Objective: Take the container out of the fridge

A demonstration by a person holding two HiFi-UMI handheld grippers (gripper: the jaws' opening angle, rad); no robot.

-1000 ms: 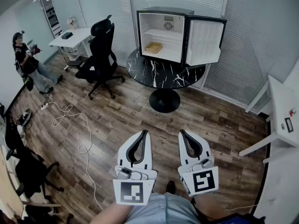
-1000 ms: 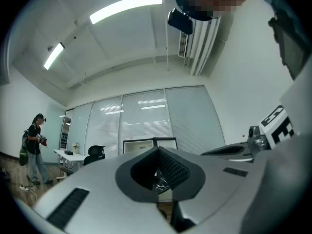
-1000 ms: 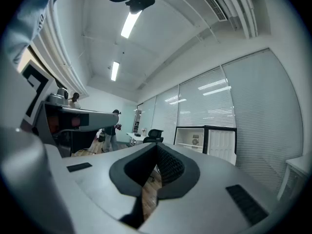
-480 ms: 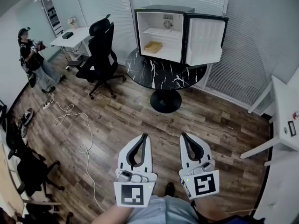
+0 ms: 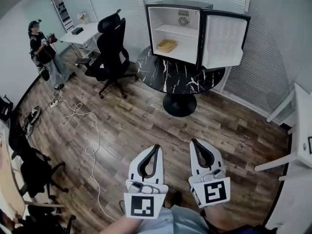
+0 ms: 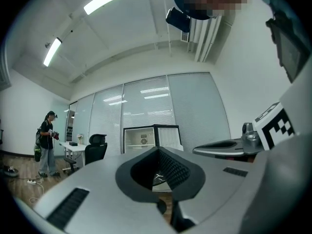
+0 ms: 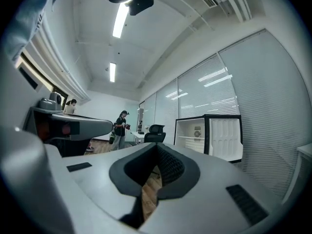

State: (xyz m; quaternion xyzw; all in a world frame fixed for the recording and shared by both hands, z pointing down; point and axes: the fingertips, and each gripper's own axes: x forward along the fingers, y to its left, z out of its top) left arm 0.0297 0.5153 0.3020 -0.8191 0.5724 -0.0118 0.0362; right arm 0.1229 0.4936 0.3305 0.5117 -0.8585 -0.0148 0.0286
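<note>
In the head view, the left gripper (image 5: pixel 156 146) and right gripper (image 5: pixel 195 142) are held low, level and side by side, well apart from the fridge (image 5: pixel 175 13). This is judged an empty-handed approach. The fridge is set on a round bench (image 5: pixel 165 77) with its door (image 5: pixel 224 40) swung wide. The container (image 5: pixel 166 45) is seen inside, under the shelf, towards the left. An office chair (image 5: pixel 111 48) stands just beside the bench, a cable (image 5: pixel 80 126) lies on the floor, and a person (image 5: pixel 46 55) stands far off; none blocks the straight path.

In the left gripper view, the fingers (image 6: pixel 97 189) are pressed together with nothing between them, and the open fridge is framed beyond the tips.

In the right gripper view, the fingers are likewise closed and empty. The door is seen at the opening's right and is judged the only likely obstacle.
</note>
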